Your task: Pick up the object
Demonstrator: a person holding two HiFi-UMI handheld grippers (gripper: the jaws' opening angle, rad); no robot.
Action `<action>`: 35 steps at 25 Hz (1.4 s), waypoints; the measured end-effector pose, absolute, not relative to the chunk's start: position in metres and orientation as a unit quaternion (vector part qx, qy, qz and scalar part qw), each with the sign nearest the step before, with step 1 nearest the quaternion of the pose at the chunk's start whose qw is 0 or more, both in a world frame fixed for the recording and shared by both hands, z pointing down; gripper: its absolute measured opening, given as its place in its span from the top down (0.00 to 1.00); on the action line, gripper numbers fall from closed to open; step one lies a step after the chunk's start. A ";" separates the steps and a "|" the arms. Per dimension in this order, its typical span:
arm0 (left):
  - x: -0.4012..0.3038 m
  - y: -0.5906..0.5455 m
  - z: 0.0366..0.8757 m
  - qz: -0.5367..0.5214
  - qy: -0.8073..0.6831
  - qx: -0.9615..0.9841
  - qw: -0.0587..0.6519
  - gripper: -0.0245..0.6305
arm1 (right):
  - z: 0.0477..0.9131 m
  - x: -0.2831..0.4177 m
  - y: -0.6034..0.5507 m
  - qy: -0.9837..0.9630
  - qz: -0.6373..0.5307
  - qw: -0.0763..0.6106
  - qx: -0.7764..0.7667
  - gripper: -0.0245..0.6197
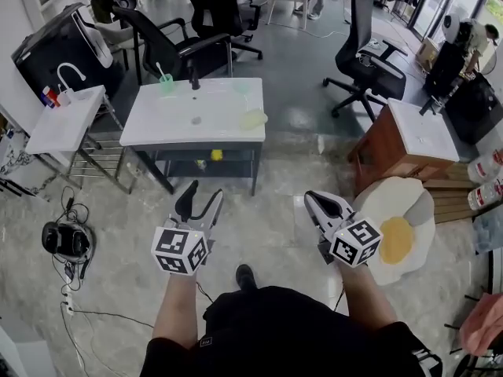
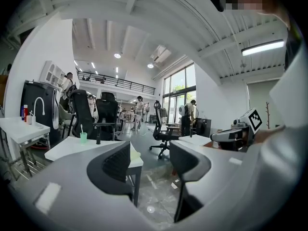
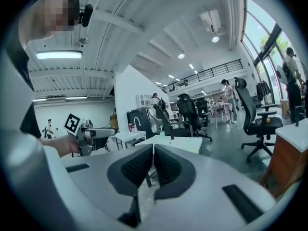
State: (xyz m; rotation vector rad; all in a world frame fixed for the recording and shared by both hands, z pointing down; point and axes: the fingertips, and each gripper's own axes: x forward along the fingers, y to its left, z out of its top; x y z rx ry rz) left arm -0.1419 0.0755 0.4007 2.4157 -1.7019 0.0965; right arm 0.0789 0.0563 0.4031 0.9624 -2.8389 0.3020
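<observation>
A white table stands ahead of me. It carries a green cup with a stick, a dark bottle, a pale yellow-green object and a small grey thing. A yellow object lies on its lower shelf. My left gripper hangs in the air short of the table, open and empty. The left gripper view shows the gap with the table and the cup beyond it. My right gripper is level with the left, shut on nothing.
Black office chairs stand behind the table. At right are a brown cabinet with a white top and an egg-shaped mat. A small white side table is at left, with cables and a black device on the floor.
</observation>
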 end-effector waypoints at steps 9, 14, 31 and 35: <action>-0.186 0.051 0.407 0.034 -0.567 0.818 0.092 0.59 | 0.401 0.032 0.032 -0.940 0.107 0.066 0.319 0.94; -0.200 0.042 0.413 0.030 -0.570 0.815 0.099 0.59 | 0.407 0.019 0.025 -0.940 0.110 0.075 0.314 0.94; -0.199 -0.036 0.419 0.053 -0.575 0.811 0.100 0.59 | 0.417 0.005 -0.066 -0.945 0.118 0.056 0.301 0.94; -0.191 -0.077 0.429 0.067 -0.577 0.806 0.108 0.59 | 0.429 0.012 -0.110 -0.946 0.125 0.059 0.294 0.94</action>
